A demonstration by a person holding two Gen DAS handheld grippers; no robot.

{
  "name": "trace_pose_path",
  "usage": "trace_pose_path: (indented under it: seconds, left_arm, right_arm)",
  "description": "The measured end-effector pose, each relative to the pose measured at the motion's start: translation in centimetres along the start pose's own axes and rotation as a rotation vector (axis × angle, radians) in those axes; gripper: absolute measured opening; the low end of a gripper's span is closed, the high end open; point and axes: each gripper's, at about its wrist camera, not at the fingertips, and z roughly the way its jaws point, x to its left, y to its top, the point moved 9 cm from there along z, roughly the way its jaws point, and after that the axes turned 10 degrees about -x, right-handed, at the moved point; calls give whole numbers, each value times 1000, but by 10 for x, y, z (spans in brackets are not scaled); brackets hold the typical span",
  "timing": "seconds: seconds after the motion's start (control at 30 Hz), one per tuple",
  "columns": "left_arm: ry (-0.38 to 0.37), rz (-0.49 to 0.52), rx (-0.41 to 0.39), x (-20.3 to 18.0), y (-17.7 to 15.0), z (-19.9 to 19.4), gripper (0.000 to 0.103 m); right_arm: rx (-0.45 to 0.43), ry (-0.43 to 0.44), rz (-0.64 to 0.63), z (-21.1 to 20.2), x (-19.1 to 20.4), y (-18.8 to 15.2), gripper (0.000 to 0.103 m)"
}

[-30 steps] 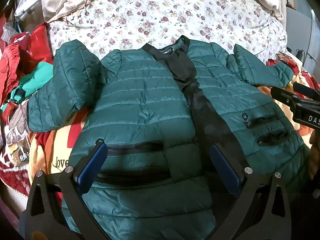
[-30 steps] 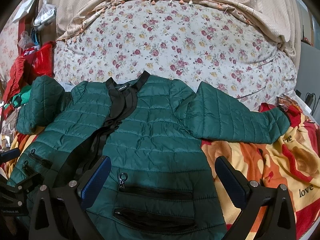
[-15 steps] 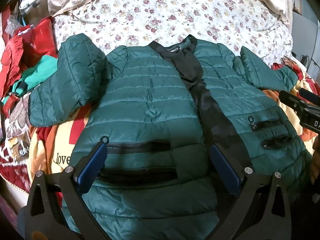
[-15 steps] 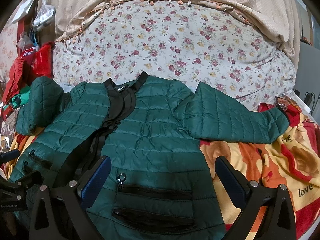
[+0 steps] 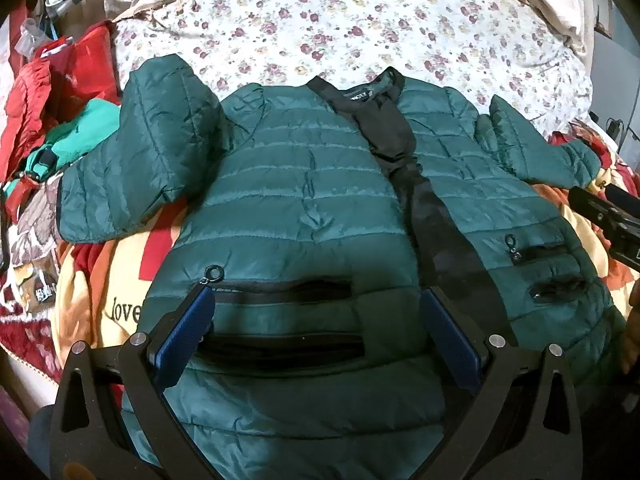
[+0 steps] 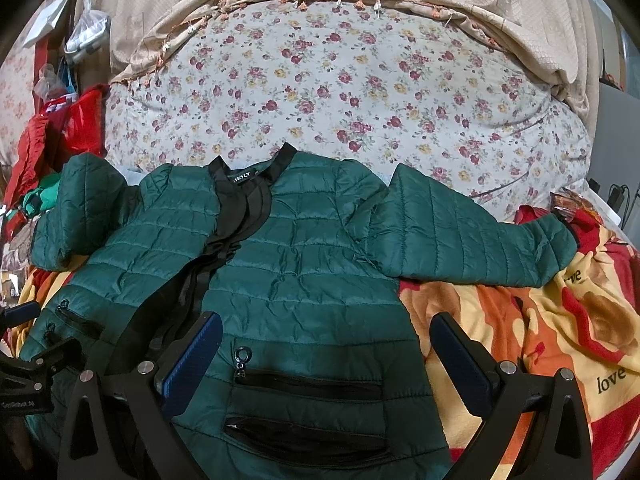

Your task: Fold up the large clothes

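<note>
Green puffer jacket point(image 6: 304, 280) is laid face-up on the bed, both the left gripper point(image 5: 316, 320) and right gripper point(image 6: 326, 348) hover spread wide over its hem, so next is probably grabbing a sleeve.

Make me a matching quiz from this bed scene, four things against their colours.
Things:
1. puffer jacket
2. jacket collar
3. bedspread
4. claw pads

Colours:
a. blue
b. white with dark red flowers
c. dark green
d. black

Pairs: 1-c, 2-d, 3-b, 4-a
</note>
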Motion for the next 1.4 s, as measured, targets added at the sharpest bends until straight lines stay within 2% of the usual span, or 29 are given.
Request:
trace_pose_path:
  seconds: [0.23,0.43,0.77,0.9,1.03,1.2,1.4]
  left_arm:
    - [15,-4,34,6,-8,11,103]
    - [10,-34,98,14,-26,28,103]
    - [27,-44,72,22,-20,22,103]
    - [8,-60,16,25,3,12,103]
    - [16,-97,-59,44,40,6,103]
    - [91,-189,-134,98,86,4,103]
    - [183,-288,-164,166,99,8,103]
  right_arm:
    - [3,-2,-3,0,-1,-1,103]
    - [10,-35,-9,1,-7,-2,103]
    - [1,-36,5,-1,-9,-1,103]
    - [2,-41,14,-2,-10,0,103]
    - [8,-38,8,-1,-11,0,103]
    - [15,-39,8,1,-10,-2,103]
    - [34,-39,10,8,-8,-7,103]
